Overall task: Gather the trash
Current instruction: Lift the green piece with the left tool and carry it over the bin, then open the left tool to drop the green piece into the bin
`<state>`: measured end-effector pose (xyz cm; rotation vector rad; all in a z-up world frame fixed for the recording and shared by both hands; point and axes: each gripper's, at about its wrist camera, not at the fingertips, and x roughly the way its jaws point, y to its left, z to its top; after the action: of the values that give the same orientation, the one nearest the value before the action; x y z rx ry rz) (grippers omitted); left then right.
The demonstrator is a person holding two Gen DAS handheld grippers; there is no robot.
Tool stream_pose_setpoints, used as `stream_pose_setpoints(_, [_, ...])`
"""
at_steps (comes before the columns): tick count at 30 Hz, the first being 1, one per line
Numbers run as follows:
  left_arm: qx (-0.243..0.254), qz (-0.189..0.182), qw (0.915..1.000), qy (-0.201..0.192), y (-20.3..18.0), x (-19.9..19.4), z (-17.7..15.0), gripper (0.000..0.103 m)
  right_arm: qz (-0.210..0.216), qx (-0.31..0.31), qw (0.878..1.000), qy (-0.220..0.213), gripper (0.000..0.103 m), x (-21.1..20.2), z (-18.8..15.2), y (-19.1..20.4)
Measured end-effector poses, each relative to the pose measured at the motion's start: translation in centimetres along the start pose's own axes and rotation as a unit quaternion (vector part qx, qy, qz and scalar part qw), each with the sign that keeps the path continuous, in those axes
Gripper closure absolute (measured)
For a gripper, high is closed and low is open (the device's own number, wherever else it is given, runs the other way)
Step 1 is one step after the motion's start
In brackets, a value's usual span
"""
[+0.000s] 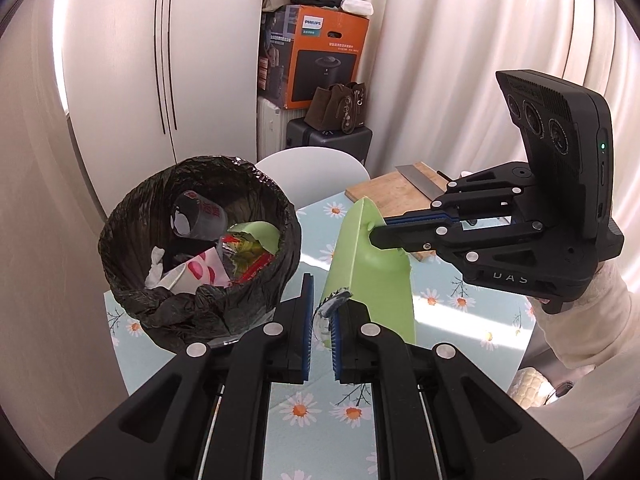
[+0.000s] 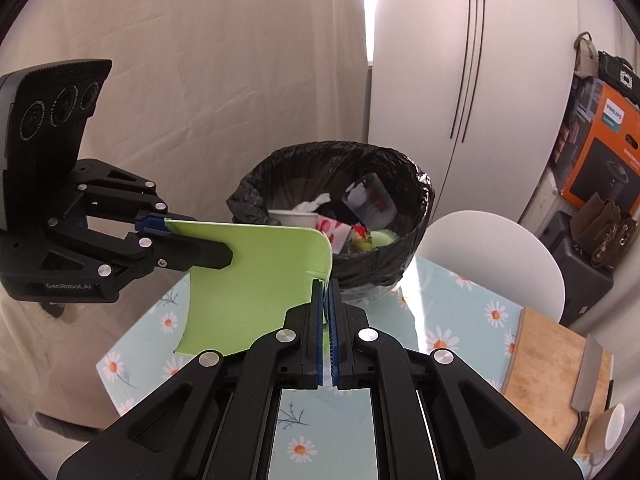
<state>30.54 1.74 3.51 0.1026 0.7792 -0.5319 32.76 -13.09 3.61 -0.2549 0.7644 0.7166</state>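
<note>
- Both grippers hold one green sheet point(image 2: 256, 280) above the table point(image 2: 452, 320), just beside the bin point(image 2: 384, 264).
- Left gripper point(image 1: 322, 312) pinches its torn edge.
- Right gripper point(image 2: 327, 308) is closed on its corner.
- The bin holds trash point(image 1: 200, 264).

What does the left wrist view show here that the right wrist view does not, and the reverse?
Only the left wrist view shows the crumpled foil scrap at the left gripper. Only the right wrist view shows the cup beside the cutting board and the knife's handle. Both show the green sheet pinched by both grippers, the right gripper, and the lined trash bin.
</note>
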Motion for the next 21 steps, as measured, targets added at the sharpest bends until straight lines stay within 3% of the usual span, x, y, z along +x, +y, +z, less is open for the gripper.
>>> stream_pose_setpoints(12, [-0.003, -0.001, 0.9998, 0.018, 8.0, 3.5, 3.2, 0.095, -0.002, -0.018, 1.000, 0.022, 0.100, 7.5, 6.3, -1.9])
stream_pose_setpoints(21, [0.010, -0.014, 0.9981, 0.059, 14.1, 9.1, 4.3, 0.095, 0.001, -0.003, 0.998, 0.057, 0.100, 15.2, 8.9, -4.7])
